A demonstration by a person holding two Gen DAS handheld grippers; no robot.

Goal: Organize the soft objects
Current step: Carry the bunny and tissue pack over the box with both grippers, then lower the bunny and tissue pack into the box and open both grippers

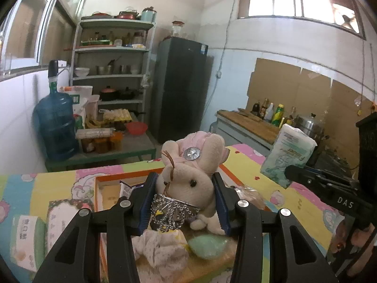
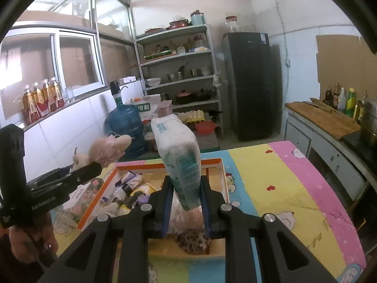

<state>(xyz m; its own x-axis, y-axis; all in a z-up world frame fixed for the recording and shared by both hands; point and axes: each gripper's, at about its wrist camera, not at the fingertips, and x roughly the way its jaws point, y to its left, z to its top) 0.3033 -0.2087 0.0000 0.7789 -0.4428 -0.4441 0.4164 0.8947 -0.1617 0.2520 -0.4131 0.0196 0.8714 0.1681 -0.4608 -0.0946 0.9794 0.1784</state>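
- The left gripper (image 1: 186, 202) is clenching the plush rabbit (image 1: 190, 165) by the sides of its head, 2 blue-lined pads pressing into the fur; the toy is sitting upright between the fingers, with its sequinned collar hanging just below the grip
- The right gripper (image 2: 186, 200) is squeezing the tissue pack (image 2: 179, 155) at its lower end, so the pack is standing tall above the fingers and leaning slightly away from them
- Both loads are hanging in the air over the orange-rimmed tray (image 2: 216, 162), which is lying directly beneath and ahead of each gripper on the colourful cloth (image 2: 282, 179)
- The tray is already holding tubes, a bagged item and a leopard-print piece just under the right fingers, and a crumpled cloth with a green pouch (image 1: 207, 247) under the left ones
- Judging the step as carrying 2 soft things to their place, the grip is worth keeping firm but not crushing: fur and film wrap are both likely slipping easily
- The tall pack is probably wanting to tip, so tilting the right wrist gently is wiser than swinging
- The 2 grippers are near each other, so keeping them apart while lowering is avoiding a knock
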